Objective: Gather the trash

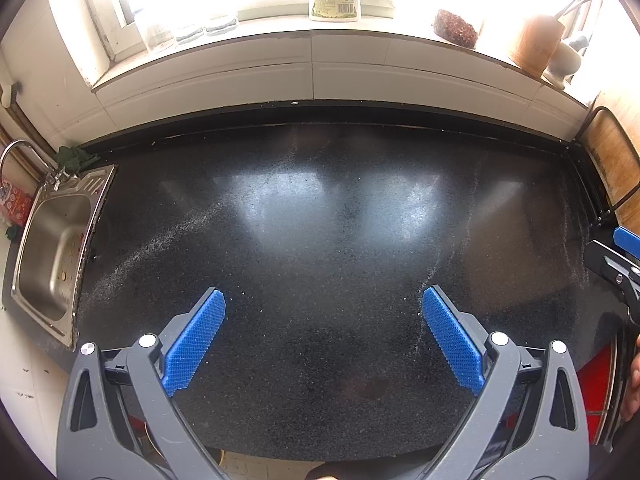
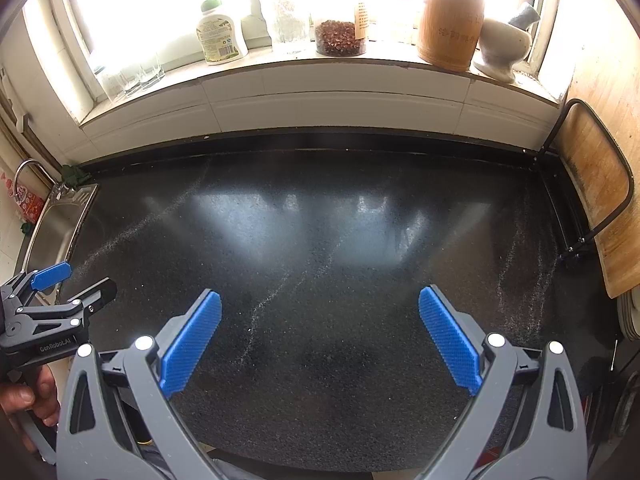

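Note:
A black speckled countertop (image 1: 320,208) fills both views, and no loose piece of trash shows on it. My left gripper (image 1: 324,300) hovers over its front part, open, with nothing between the blue pads (image 1: 196,340). My right gripper (image 2: 320,300) also stands open and empty above the counter (image 2: 340,240). In the right wrist view the left gripper (image 2: 72,284) appears at the left edge, held by a hand (image 2: 28,396). In the left wrist view the right gripper (image 1: 616,256) pokes in at the right edge.
A steel sink (image 1: 56,248) with a faucet (image 1: 24,156) lies at the left. On the windowsill stand a soap bottle (image 2: 220,36), glasses (image 2: 132,72), a jar of dried red bits (image 2: 340,38), a wooden utensil holder (image 2: 448,28) and a mortar (image 2: 504,44). A cutting board in a rack (image 2: 596,184) stands at the right.

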`<state>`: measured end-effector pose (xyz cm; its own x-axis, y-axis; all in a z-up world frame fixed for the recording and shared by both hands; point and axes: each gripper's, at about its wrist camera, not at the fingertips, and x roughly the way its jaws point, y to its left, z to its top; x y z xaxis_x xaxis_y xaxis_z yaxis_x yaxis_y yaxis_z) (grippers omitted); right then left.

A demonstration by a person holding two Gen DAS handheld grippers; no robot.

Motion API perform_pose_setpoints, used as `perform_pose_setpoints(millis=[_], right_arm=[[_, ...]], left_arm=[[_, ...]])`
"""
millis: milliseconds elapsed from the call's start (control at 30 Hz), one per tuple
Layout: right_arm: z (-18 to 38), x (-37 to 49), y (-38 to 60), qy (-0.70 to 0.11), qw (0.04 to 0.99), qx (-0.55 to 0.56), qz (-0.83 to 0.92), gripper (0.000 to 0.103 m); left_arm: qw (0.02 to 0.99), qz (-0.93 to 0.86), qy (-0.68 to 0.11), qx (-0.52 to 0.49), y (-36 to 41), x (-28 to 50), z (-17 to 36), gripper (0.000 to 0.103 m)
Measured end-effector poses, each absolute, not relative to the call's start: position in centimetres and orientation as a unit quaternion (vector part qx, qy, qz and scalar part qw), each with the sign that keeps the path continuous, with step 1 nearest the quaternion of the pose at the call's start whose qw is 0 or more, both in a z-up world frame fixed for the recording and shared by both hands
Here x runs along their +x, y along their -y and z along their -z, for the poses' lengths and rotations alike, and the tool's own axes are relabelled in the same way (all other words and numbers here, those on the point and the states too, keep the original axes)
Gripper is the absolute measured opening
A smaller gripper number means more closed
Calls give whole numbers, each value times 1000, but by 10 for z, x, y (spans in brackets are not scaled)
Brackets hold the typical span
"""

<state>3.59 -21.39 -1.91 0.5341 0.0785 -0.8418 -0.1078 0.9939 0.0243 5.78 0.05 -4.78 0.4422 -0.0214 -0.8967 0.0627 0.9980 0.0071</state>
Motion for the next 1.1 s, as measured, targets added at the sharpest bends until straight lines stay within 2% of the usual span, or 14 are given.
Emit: perform_pose_setpoints(millis=[1100], right_arm=[[24, 35, 226, -487, 872, -14, -57, 96]], left_arm=[[851, 35, -522, 49, 16, 52, 46, 96]])
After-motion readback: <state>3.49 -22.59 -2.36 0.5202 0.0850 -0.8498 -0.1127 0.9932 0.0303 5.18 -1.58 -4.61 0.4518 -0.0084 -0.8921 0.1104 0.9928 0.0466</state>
